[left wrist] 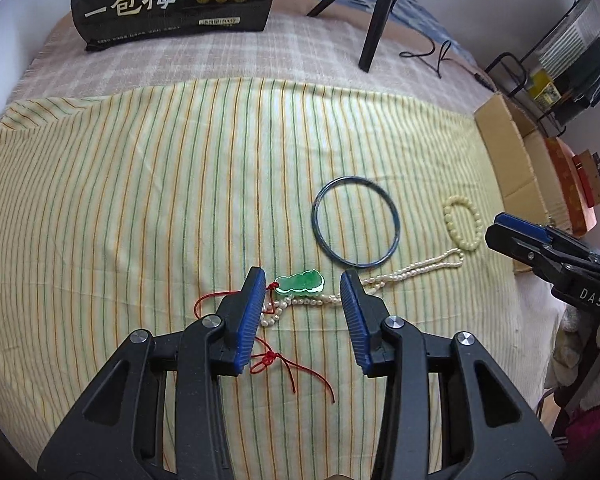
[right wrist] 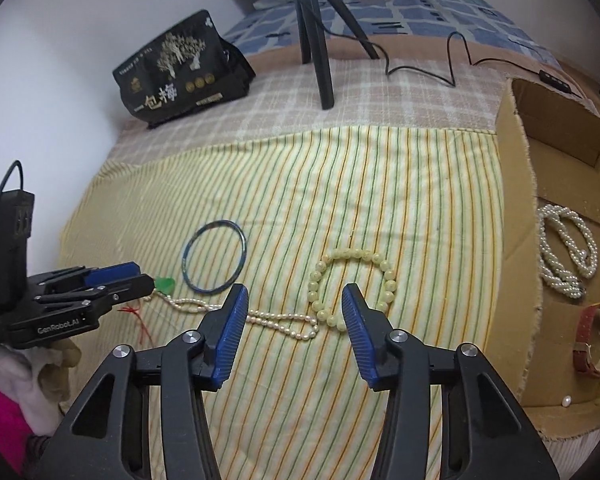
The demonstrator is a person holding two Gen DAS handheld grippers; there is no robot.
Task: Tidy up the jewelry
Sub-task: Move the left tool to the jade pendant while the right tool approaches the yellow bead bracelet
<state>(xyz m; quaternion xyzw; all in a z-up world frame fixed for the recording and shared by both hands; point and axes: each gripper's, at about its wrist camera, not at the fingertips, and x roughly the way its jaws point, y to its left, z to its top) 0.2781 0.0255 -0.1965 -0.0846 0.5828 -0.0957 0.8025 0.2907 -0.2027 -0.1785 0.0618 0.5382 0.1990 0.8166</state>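
Note:
A green jade pendant [left wrist: 300, 282] on a red cord [left wrist: 292, 364] lies on the striped cloth, just ahead of my open left gripper [left wrist: 303, 280]; it also shows in the right wrist view [right wrist: 165, 284]. A pearl necklace [left wrist: 412, 270] runs rightward from it [right wrist: 276, 318]. A dark blue bangle [left wrist: 356, 222] [right wrist: 214, 257] lies beyond. A cream bead bracelet [left wrist: 462, 224] [right wrist: 352, 280] lies just ahead of my open, empty right gripper [right wrist: 295, 292]. The right gripper also shows in the left wrist view [left wrist: 516, 232].
An open cardboard box [right wrist: 516, 152] at the right holds a coiled pearl strand [right wrist: 566, 248] and a red-strapped watch [right wrist: 592, 340]. A black snack bag [right wrist: 180, 72] and a black tripod [right wrist: 320, 40] with a cable [right wrist: 452, 60] stand at the back.

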